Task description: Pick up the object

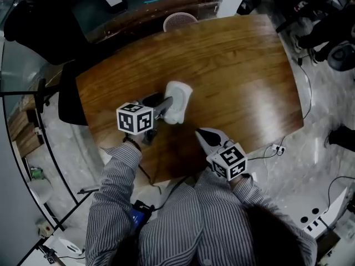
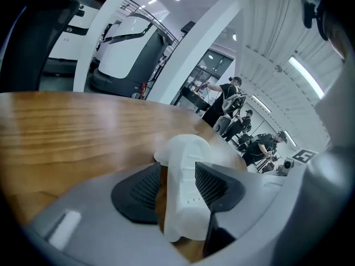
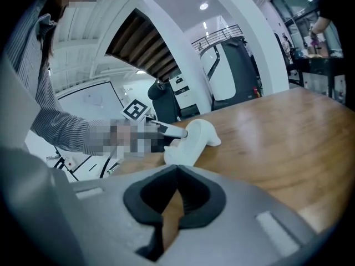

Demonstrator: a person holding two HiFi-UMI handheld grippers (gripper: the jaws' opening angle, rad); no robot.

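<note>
Dark brown wooden tabletop [image 1: 244,82] fills the middle of the head view, and it carries one thing: a white, smooth, curved plastic object [image 1: 178,100] that lies left of centre. The left gripper [image 2: 176,182] straddles this object with its jaws spread wide and not gripping. In the left gripper view the ribbed black pads [image 2: 141,190] flank the object's narrow body, with a strip of wood showing between the left-hand pad and the white plastic, while the other pad sits just beside it. To lift it well, the pads probably ought to close evenly on that narrow middle part, low on the body, since the glossy rounded shell looks apt to slip or twist, and then rise straight up. The right gripper [image 1: 206,137] hangs at the lower centre of the head view, clenched on nothing, well apart from the object and not in the way. Nothing else on the table crowds the grasp. Beyond the top edge stands a pale mesh wastebasket [image 1: 179,20], a white power strip [image 1: 275,148] lies on the floor at lower right, and people [image 2: 222,101] stand far off in the hall.
</note>
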